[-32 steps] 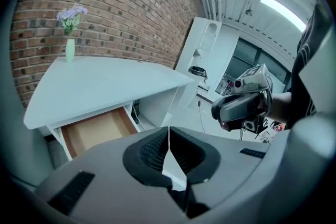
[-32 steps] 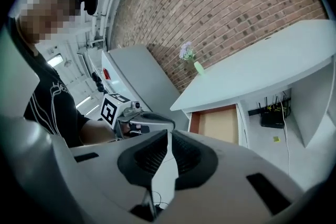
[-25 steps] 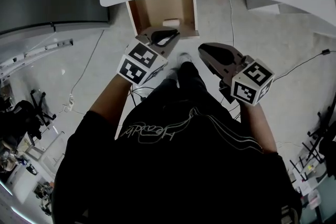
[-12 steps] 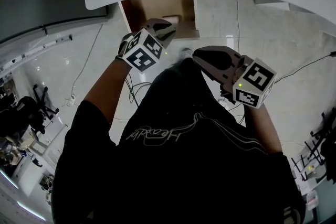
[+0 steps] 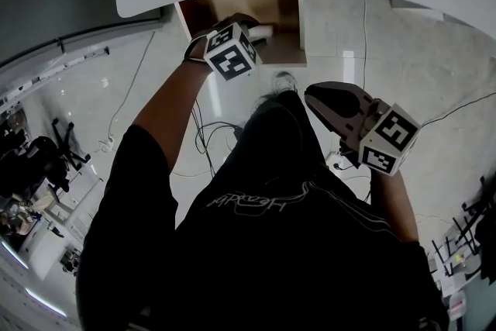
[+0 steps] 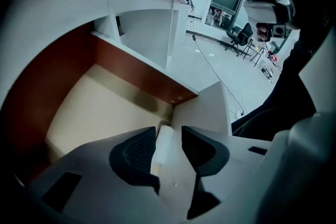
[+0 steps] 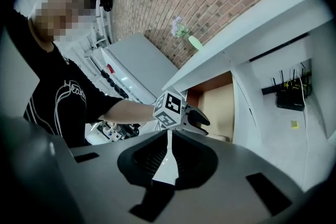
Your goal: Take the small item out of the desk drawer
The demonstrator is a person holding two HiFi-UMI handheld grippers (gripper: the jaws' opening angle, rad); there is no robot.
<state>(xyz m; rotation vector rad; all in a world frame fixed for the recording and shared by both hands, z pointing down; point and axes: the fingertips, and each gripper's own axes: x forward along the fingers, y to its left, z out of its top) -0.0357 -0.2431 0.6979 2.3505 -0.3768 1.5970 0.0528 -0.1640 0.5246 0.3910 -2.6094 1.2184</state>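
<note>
- One drawer (image 6: 79, 113), open. One white item (image 6: 163, 140) lies in its corner.
- My left claw (image 6: 168, 131): jaws just opened wide, straddling the item, not pinching.
- My right claw (image 7: 169, 136): jaws together, empty, outside the drawer.

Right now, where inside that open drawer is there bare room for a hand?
The drawer's tan floor lies bare along its brown walls, toward the back. The corner by the white front panel is crowded: the left tool, its jaws just opened, straddles the small white item there.

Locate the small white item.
In the left gripper view, the small white item lies in the drawer, between the left gripper's jaws, which have just been opening.
</note>
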